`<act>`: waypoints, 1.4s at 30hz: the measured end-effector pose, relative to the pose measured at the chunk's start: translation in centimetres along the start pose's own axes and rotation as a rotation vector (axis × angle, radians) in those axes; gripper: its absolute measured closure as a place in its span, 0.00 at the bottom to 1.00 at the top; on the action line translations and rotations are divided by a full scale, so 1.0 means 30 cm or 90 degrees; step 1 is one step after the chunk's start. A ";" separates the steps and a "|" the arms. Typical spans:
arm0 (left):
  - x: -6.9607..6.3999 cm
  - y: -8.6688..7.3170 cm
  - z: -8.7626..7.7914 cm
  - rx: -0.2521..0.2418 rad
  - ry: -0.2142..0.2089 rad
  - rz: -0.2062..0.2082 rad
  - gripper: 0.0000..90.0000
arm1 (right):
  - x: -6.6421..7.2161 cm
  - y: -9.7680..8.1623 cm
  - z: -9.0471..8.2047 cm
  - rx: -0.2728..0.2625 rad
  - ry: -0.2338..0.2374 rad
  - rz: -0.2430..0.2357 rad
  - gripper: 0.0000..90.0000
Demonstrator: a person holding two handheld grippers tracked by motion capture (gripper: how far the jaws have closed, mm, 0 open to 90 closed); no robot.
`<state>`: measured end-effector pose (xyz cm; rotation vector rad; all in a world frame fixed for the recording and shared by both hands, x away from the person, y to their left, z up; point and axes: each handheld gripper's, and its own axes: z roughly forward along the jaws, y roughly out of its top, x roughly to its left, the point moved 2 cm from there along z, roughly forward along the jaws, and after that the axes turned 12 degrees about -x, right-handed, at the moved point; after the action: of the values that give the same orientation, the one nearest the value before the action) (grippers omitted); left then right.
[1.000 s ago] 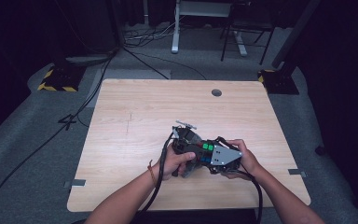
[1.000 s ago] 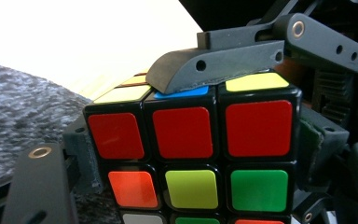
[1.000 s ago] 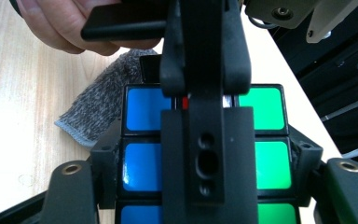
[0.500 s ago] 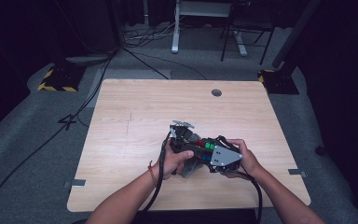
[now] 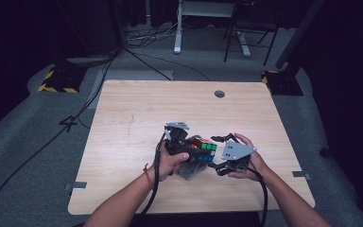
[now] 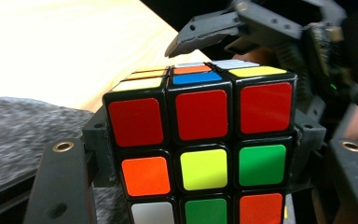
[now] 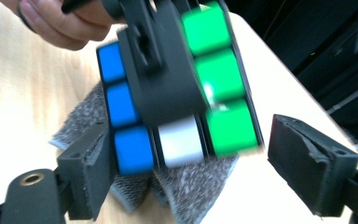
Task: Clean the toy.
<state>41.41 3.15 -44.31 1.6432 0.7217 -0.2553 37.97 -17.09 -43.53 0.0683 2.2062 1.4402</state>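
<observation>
I take the puzzle cube (image 5: 203,150) as my landmark. It sits near the front middle of the wooden table (image 5: 137,113), above a grey cloth pad (image 5: 191,170) that lies on the wood just under and in front of it.

Left gripper (image 5: 182,144): on the left side of the cube, in the person's left hand (image 5: 172,163). In the left gripper view the cube (image 6: 200,144) fills the gap between the two black jaws, which press on its left and right flanks. I read this as a pinch on the cube. Face toward that camera: a red top row; orange, yellow, green beneath; white, green, orange at the bottom edge. The jaws eased inward earlier in the last second and now sit steady.

Right gripper (image 5: 220,153): on the right side of the cube, in the person's right hand (image 5: 246,161), grey plate on top. In the right gripper view the cube (image 7: 177,93) is blurred, showing blue, white and green squares. The near jaw sits just beside the blue column; the other jaw stands well clear of the green column. These jaws have just been opening; the cube lies between them, not gripped. Spread.

The cloth pad (image 7: 177,186) shows below the cube there.
</observation>
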 end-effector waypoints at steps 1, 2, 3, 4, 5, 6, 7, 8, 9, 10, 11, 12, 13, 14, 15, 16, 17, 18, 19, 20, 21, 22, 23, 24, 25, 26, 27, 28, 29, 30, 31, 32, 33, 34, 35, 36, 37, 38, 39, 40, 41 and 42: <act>0.000 -0.001 -0.014 -0.005 -0.002 0.013 0.36 | -0.005 -0.005 -0.004 -0.003 0.008 0.016 0.19; 0.001 -0.002 -0.028 -0.009 0.003 0.025 0.36 | -0.008 -0.009 -0.007 -0.002 0.014 0.027 0.19; 0.003 -0.003 -0.044 -0.013 0.001 0.029 0.36 | -0.012 -0.013 -0.009 0.000 0.018 0.038 0.19; 0.006 -0.005 -0.059 -0.018 -0.001 0.035 0.36 | -0.016 -0.019 -0.011 0.001 0.023 0.051 0.18; 0.006 -0.007 -0.073 -0.020 0.006 0.041 0.36 | -0.022 -0.025 -0.013 0.001 0.028 0.063 0.19; 0.007 -0.009 -0.086 -0.019 0.014 0.054 0.36 | -0.030 -0.033 -0.013 0.005 0.031 0.082 0.19; 0.009 -0.012 -0.104 -0.022 0.014 0.066 0.36 | -0.037 -0.041 -0.012 0.010 0.035 0.097 0.19; 0.010 -0.014 -0.115 -0.023 0.016 0.071 0.36 | -0.046 -0.052 -0.011 0.015 0.046 0.116 0.18; 0.011 -0.017 -0.127 -0.020 0.021 0.081 0.36 | -0.052 -0.059 -0.010 0.015 0.050 0.128 0.19; 0.011 -0.020 -0.140 -0.019 0.023 0.095 0.36 | -0.059 -0.067 -0.009 0.016 0.053 0.147 0.20; 0.010 -0.024 -0.152 -0.018 0.027 0.104 0.36 | -0.065 -0.074 -0.006 0.019 0.055 0.159 0.21; 0.011 -0.028 -0.163 -0.015 0.031 0.112 0.36 | -0.069 -0.081 -0.002 0.024 0.057 0.167 0.21; 0.010 -0.032 -0.174 -0.013 0.032 0.122 0.36 | -0.072 -0.087 0.004 0.030 0.053 0.171 0.22; 0.008 -0.036 -0.185 -0.012 0.032 0.132 0.36 | -0.074 -0.091 0.010 0.035 0.050 0.171 0.24; 0.005 -0.040 -0.194 -0.013 0.035 0.139 0.36 | -0.075 -0.095 0.017 0.037 0.054 0.174 0.24; 0.002 -0.042 -0.204 -0.004 0.038 0.152 0.36 | -0.074 -0.097 0.025 0.041 0.058 0.178 0.25; -0.002 -0.046 -0.212 0.000 0.042 0.168 0.36 | -0.071 -0.098 0.034 0.044 0.057 0.175 0.25; -0.006 -0.050 -0.220 0.002 0.044 0.179 0.36 | -0.068 -0.099 0.042 0.045 0.061 0.173 0.25; -0.007 -0.054 -0.228 0.004 0.043 0.184 0.36 | -0.064 -0.098 0.052 0.048 0.067 0.175 0.25; -0.007 -0.059 -0.235 0.004 0.044 0.192 0.36 | -0.060 -0.098 0.061 0.054 0.069 0.169 0.26; -0.009 -0.064 -0.241 0.009 0.049 0.202 0.36 | -0.055 -0.097 0.070 0.056 0.075 0.166 0.26; -0.009 -0.068 -0.246 0.011 0.053 0.213 0.36 | -0.052 -0.096 0.078 0.055 0.080 0.169 0.26; -0.007 -0.072 -0.252 0.015 0.054 0.219 0.36 | -0.049 -0.094 0.086 0.056 0.079 0.170 0.26; -0.006 -0.076 -0.260 0.016 0.052 0.222 0.36 | -0.046 -0.091 0.094 0.058 0.084 0.169 0.27; -0.006 -0.080 -0.266 0.021 0.056 0.231 0.36 | -0.042 -0.088 0.102 0.061 0.090 0.169 0.27; -0.008 -0.083 -0.271 0.028 0.062 0.242 0.36 | -0.040 -0.084 0.109 0.063 0.093 0.160 0.27; -0.009 -0.088 -0.278 0.032 0.062 0.251 0.36 | -0.038 -0.078 0.115 0.062 0.097 0.157 0.27; -0.009 -0.092 -0.284 0.032 0.064 0.252 0.36 | -0.037 -0.069 0.121 0.061 0.097 0.158 0.27; -0.009 -0.095 -0.287 0.032 0.065 0.255 0.36 | -0.039 -0.061 0.128 0.061 0.096 0.154 0.27; -0.008 -0.097 -0.291 0.032 0.064 0.260 0.36 | -0.043 -0.054 0.135 0.059 0.093 0.151 0.27; -0.007 -0.100 -0.293 0.032 0.064 0.260 0.36 | -0.048 -0.047 0.146 0.053 0.093 0.159 0.27; -0.007 -0.101 -0.295 0.033 0.066 0.265 0.36 | -0.051 -0.043 0.160 0.053 0.094 0.165 0.26; -0.006 -0.102 -0.298 0.035 0.068 0.271 0.36 | -0.051 -0.043 0.179 0.059 0.094 0.162 0.25; -0.006 -0.104 -0.301 0.031 0.067 0.268 0.36 | -0.051 -0.045 0.197 0.065 0.091 0.163 0.25; -0.004 -0.104 -0.306 0.027 0.063 0.267 0.36 | -0.050 -0.048 0.214 0.069 0.096 0.168 0.25; -0.003 -0.106 -0.310 0.025 0.062 0.265 0.36 | -0.046 -0.050 0.230 0.075 0.104 0.171 0.25; -0.001 -0.107 -0.313 0.025 0.064 0.264 0.36 | -0.042 -0.053 0.246 0.083 0.103 0.165 0.25; 0.002 -0.108 -0.316 0.026 0.065 0.266 0.36 | -0.039 -0.056 0.262 0.091 0.101 0.161 0.25; 0.004 -0.109 -0.318 0.023 0.064 0.263 0.36 | -0.036 -0.060 0.276 0.093 0.107 0.169 0.25; 0.005 -0.110 -0.319 0.023 0.063 0.261 0.36 | -0.035 -0.065 0.290 0.098 0.111 0.175 0.25; 0.005 -0.110 -0.319 0.024 0.067 0.265 0.36 | -0.032 -0.071 0.304 0.108 0.107 0.168 0.25; 0.005 -0.110 -0.319 0.023 0.065 0.264 0.36 | -0.028 -0.078 0.316 0.115 0.107 0.161 0.25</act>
<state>37.40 12.41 -45.01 1.8068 0.4377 0.1132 43.32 -10.36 -48.23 0.3077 2.5374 1.4142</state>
